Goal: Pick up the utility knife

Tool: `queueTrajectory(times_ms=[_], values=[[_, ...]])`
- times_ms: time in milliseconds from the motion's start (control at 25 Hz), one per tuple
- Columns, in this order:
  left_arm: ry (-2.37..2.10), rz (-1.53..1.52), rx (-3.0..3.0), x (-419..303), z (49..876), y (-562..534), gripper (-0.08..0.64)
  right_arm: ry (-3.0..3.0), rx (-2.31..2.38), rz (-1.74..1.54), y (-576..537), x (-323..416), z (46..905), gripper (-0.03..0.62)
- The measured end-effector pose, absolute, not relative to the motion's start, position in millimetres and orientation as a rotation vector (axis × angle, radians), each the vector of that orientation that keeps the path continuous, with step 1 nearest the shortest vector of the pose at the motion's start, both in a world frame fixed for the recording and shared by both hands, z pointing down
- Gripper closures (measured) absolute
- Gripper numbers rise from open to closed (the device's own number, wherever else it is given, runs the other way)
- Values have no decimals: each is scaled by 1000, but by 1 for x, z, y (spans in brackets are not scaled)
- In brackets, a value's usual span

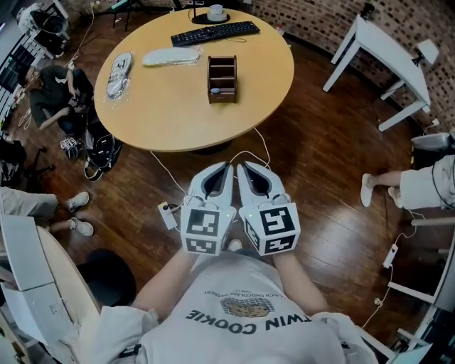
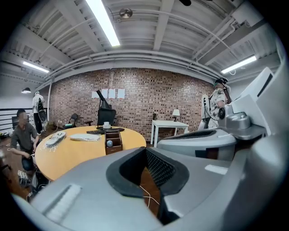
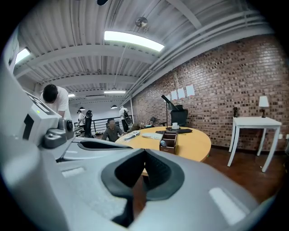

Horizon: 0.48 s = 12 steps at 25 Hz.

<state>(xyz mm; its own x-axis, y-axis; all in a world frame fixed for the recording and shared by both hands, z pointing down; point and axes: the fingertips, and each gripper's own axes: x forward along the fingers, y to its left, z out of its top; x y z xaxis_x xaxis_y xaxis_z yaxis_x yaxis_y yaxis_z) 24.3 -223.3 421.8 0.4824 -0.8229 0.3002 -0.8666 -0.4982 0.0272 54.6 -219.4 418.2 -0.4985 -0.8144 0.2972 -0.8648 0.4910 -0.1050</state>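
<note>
Approach stage. The left gripper (image 1: 226,168) and right gripper (image 1: 242,168) are side by side over the floor, short of the round table (image 1: 274,85). Both have their jaws pressed together, empty. The utility knife cannot be made out; possibly it sits in the wooden organizer (image 1: 222,79). The next move probably calls for reaching the table and spreading the jaws. The shirt (image 1: 249,320) reads "TWIN COOKIE".

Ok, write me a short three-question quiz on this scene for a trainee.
1. True or false: the left gripper and right gripper are both shut with nothing between the jaws.
2. Which thing on the table is nearest the person? A) keyboard B) wooden organizer C) cup
3. Fill in: just beyond the keyboard stands a white ___.
Key: 1 true; 2 B; 3 cup.
</note>
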Motion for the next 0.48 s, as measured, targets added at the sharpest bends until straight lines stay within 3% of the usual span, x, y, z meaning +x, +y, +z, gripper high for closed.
queueTrajectory(times_ms=[480], values=[[-1362,423,2590,13,430,-342,554,-2465,1482,406,-333,41,426,592]])
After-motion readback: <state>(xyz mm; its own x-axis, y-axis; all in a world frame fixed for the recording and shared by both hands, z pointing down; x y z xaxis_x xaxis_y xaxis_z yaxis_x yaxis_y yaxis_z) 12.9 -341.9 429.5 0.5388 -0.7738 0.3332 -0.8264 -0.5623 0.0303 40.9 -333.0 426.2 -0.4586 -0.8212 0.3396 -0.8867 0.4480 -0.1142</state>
